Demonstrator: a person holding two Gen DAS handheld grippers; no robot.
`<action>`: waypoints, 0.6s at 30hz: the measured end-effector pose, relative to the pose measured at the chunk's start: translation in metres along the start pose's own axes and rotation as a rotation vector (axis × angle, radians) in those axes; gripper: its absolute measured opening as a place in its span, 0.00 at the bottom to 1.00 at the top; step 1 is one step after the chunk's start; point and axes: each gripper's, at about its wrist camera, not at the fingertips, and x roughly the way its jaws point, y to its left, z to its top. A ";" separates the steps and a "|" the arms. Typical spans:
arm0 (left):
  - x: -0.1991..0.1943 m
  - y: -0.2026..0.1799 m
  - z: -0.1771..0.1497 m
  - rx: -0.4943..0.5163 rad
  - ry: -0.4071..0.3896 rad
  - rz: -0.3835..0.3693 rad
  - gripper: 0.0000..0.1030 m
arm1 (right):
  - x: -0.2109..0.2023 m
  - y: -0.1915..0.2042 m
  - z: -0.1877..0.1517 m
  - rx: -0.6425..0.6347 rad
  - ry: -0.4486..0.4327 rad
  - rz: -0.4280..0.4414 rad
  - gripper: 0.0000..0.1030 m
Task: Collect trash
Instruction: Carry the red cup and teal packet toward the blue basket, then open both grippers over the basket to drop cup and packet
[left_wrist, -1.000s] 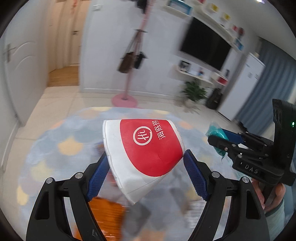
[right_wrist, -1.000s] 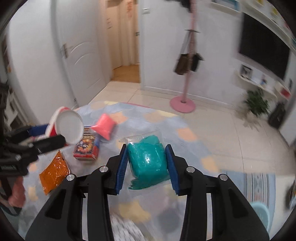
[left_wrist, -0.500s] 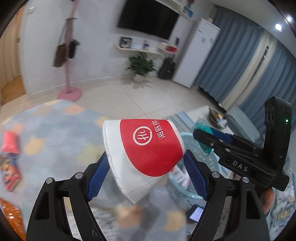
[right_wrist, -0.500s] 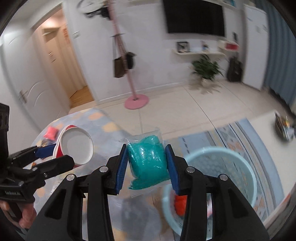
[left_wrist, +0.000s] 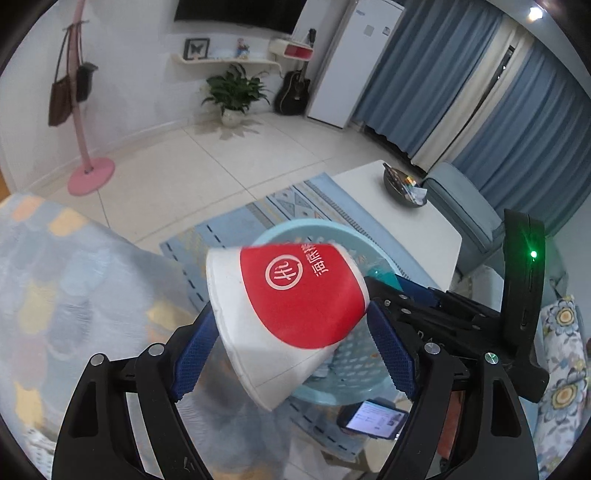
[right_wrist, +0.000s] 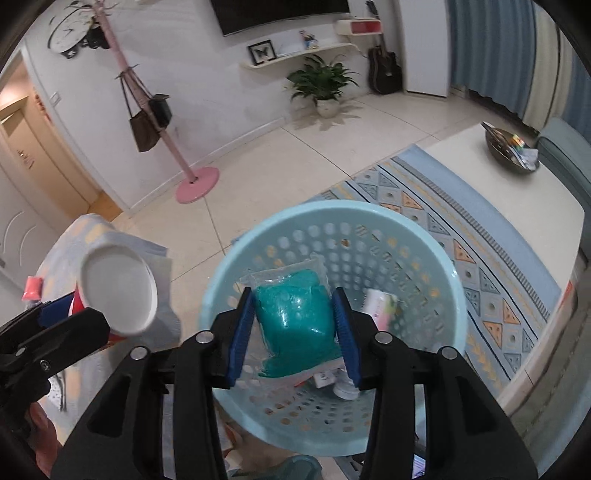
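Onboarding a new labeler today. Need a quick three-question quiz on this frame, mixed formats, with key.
1. True or false: the right gripper holds the teal bag above the light blue basket.
2. Multiple choice: what does the left gripper grip? A) an orange packet B) a red and white paper cup C) a phone
3. Fill in: on the white table sits a dark ____ holding small items.

Key: 1 true. 2 B. 3 bowl.
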 end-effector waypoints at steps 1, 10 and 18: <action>0.000 0.001 0.000 -0.005 0.005 -0.003 0.79 | -0.001 -0.003 0.000 0.011 0.000 -0.005 0.49; -0.020 0.002 -0.011 -0.040 -0.033 -0.034 0.83 | -0.019 -0.013 -0.002 0.037 -0.046 -0.023 0.60; -0.078 0.014 -0.033 -0.074 -0.129 -0.014 0.83 | -0.048 0.035 -0.007 -0.069 -0.108 0.019 0.60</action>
